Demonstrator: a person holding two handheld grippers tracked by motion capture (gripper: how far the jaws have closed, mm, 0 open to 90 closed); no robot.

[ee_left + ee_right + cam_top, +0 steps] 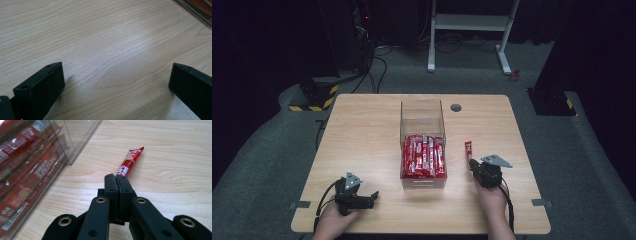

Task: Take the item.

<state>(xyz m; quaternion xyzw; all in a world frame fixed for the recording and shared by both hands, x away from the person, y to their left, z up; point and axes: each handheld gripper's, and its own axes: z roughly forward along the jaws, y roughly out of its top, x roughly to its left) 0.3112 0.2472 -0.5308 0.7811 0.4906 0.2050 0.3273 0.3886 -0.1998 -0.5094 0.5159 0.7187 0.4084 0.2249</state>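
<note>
A single red coffee-stick sachet (130,161) is pinched at its near end between the pressed-together jaws of the right tongs (117,178). The sachet stretches away from the jaws toward the far edge of the bench (362,130), its far tip low over the wood or resting on it; which of the two cannot be told. In the high view the sachet (468,149) sits in the right half of the bench, about midway between the near and far edges, just beside the right wall of a clear plastic box (422,112) yet apart from it. The right tongs (473,164) point toward the far edge, held by the person's right hand (490,192), which comes in over the near edge.

The clear plastic box stands at the middle of the bench. Its near half is packed with a row of red sachets (424,156) of the same kind, lying side by side lengthwise; its far half shows bare wood through the walls. In the right gripper view the packed sachets (27,170) press against the transparent wall.

The left tongs (373,196) rest near the near left corner of the bench, held in the left hand (334,220), pointing toward the box. Their jaws stand spread wide with only bare wood between them, as the left gripper view (117,82) shows.

A small grey round cap (456,107) is set in the bench by the far edge, right of the box.
</note>
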